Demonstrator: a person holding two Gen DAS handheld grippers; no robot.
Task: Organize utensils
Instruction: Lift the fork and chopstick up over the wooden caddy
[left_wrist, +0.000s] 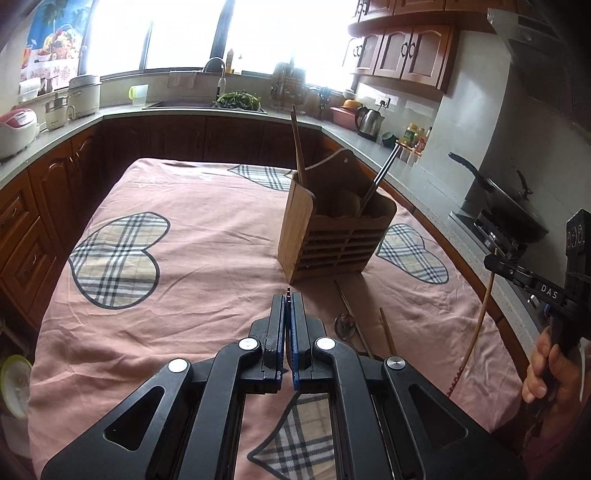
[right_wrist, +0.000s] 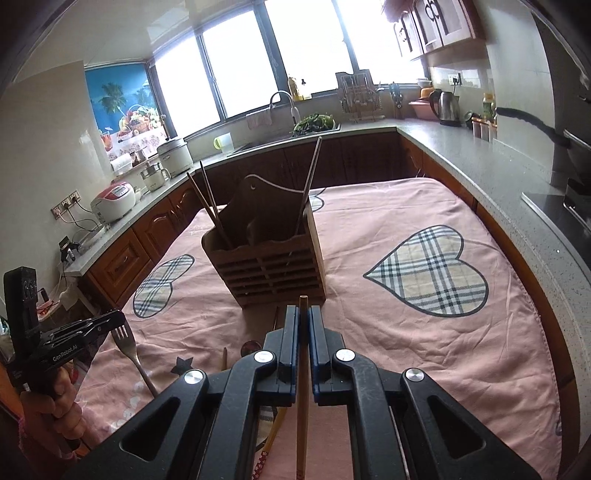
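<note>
The right gripper (right_wrist: 303, 314) is clamped on a wooden chopstick (right_wrist: 303, 387), whose tip sticks up just past the fingertips while the shaft runs down between the jaws and out of the bottom of the right wrist view. The left gripper (left_wrist: 287, 301) has its jaws pressed together on a fork (right_wrist: 130, 350): the left wrist view shows only a thin dark edge between the pads, but the right wrist view shows the fork hanging, tines up, from that gripper. On the pink cloth (left_wrist: 192, 258) just beyond the grippers lie a metal spoon (left_wrist: 345, 325) and another wooden chopstick (left_wrist: 388, 332). Farther on, the slatted wooden utensil holder (left_wrist: 332, 236) stands upright on the cloth, with chopsticks (right_wrist: 208, 199) leaning in one end compartment and a metal utensil (left_wrist: 380, 173) in the other.
</note>
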